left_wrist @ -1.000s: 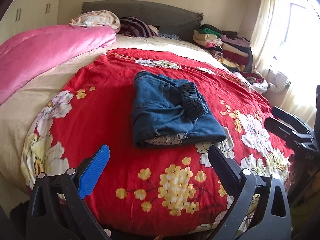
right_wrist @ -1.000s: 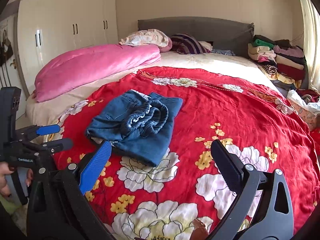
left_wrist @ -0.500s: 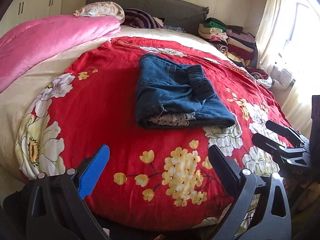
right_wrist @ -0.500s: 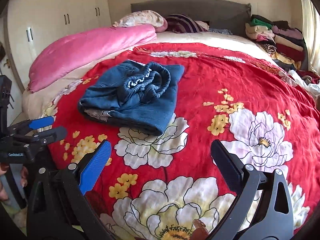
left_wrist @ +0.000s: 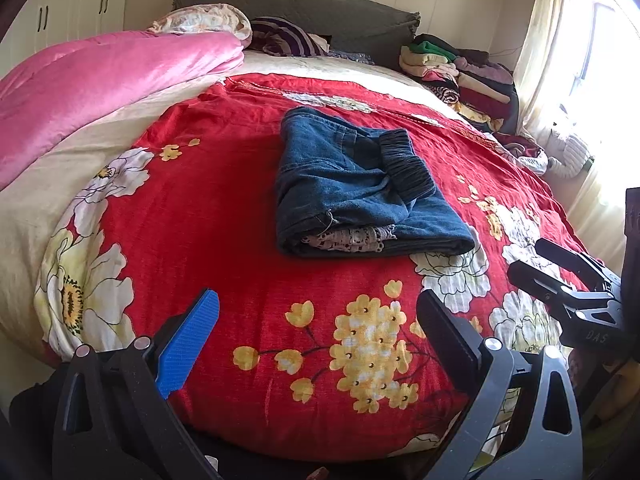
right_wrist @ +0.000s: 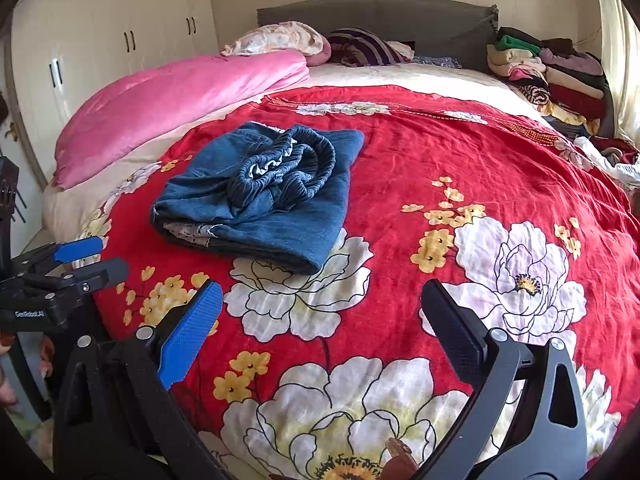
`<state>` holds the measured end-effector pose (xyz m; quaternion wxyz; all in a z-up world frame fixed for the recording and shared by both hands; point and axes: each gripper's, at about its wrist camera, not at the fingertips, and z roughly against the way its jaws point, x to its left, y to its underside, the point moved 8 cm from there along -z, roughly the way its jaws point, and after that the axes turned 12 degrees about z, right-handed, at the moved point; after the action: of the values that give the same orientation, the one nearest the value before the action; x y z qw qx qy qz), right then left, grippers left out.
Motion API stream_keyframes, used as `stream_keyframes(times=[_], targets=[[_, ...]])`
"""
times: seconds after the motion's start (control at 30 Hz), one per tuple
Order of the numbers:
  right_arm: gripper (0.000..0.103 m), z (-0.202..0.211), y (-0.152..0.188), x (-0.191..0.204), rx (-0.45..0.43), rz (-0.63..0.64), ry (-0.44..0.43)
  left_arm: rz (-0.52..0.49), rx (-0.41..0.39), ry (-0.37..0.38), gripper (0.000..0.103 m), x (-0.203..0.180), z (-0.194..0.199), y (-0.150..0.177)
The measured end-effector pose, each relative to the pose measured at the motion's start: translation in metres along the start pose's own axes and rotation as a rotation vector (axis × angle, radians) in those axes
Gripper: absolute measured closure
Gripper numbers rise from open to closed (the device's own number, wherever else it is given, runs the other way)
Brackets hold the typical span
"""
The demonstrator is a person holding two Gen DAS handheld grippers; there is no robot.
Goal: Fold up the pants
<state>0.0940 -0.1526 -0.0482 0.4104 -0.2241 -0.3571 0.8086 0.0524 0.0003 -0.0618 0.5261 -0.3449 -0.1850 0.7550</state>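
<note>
- folded pants (left_wrist: 360, 188) sit on the blanket (left_wrist: 240, 280) mid-bed, nothing touching them
- quilt (left_wrist: 100, 80) runs along the bed's left side
- pillows (right_wrist: 280, 38) up against the headboard (right_wrist: 400, 12) behind
- clothes pile (right_wrist: 552, 68) in the far right corner
- wardrobe (right_wrist: 120, 40) off to the left of the bed
- both grippers, left gripper (left_wrist: 316, 328) and right gripper (right_wrist: 320, 312), hang at the bed's near edge, jaws spread, well short of the pants

Bed (left_wrist: 100, 128) under red floral blanket (left_wrist: 224, 216), folded denim pants (left_wrist: 360, 188) lying on it, pink quilt (left_wrist: 100, 76) alongside
</note>
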Motion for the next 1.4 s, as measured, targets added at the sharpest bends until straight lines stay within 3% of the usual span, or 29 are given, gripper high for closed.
stream_keyframes(times=[1.4], targets=[[0.009,0.0042,0.0034,-0.0043,0.001,-0.005,0.002,0.005,-0.01,-0.034,0.004,0.0051,0.0058,-0.0041]])
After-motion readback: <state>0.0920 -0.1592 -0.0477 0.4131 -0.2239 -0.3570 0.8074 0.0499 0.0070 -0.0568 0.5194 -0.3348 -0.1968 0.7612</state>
